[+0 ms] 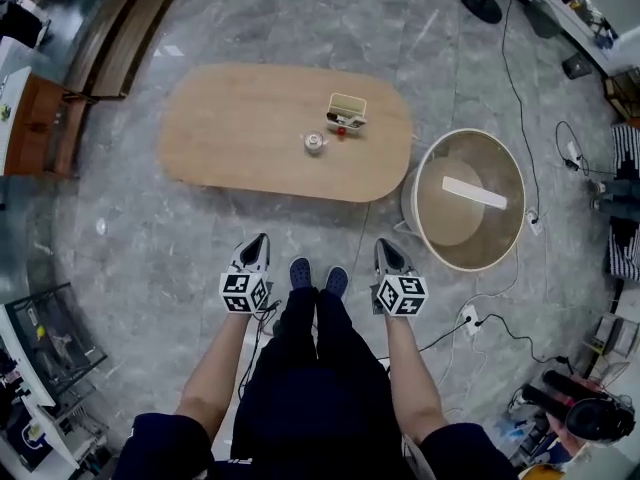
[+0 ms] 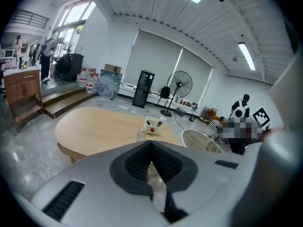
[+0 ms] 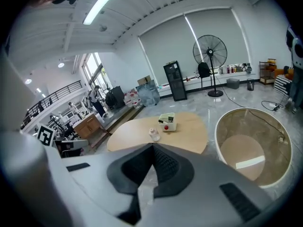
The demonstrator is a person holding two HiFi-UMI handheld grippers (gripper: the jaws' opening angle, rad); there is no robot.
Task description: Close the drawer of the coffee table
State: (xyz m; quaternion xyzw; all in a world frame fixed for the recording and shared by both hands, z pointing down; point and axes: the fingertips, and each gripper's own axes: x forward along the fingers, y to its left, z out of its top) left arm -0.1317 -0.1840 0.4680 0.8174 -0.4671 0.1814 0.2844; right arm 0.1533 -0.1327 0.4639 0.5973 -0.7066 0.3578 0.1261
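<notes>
The oval wooden coffee table (image 1: 250, 128) stands on the grey floor in front of me, its near edge about a step away. No drawer shows in any view. On its top sit a small white box (image 1: 347, 111) and a little glass jar (image 1: 315, 143). My left gripper (image 1: 262, 238) hangs low by my left foot, jaws shut with nothing between them. My right gripper (image 1: 383, 244) hangs by my right foot, shut and empty as well. Both point toward the coffee table (image 2: 94, 126), which also lies ahead past the closed tips of the right gripper (image 3: 152, 145).
A round tub-like side table (image 1: 470, 200) with a white strip inside stands right of the coffee table, almost touching it. Cables and a power strip (image 1: 468, 318) trail over the floor at right. Wooden steps (image 1: 120, 28) rise at far left. A fan base (image 1: 480, 3) stands at the back.
</notes>
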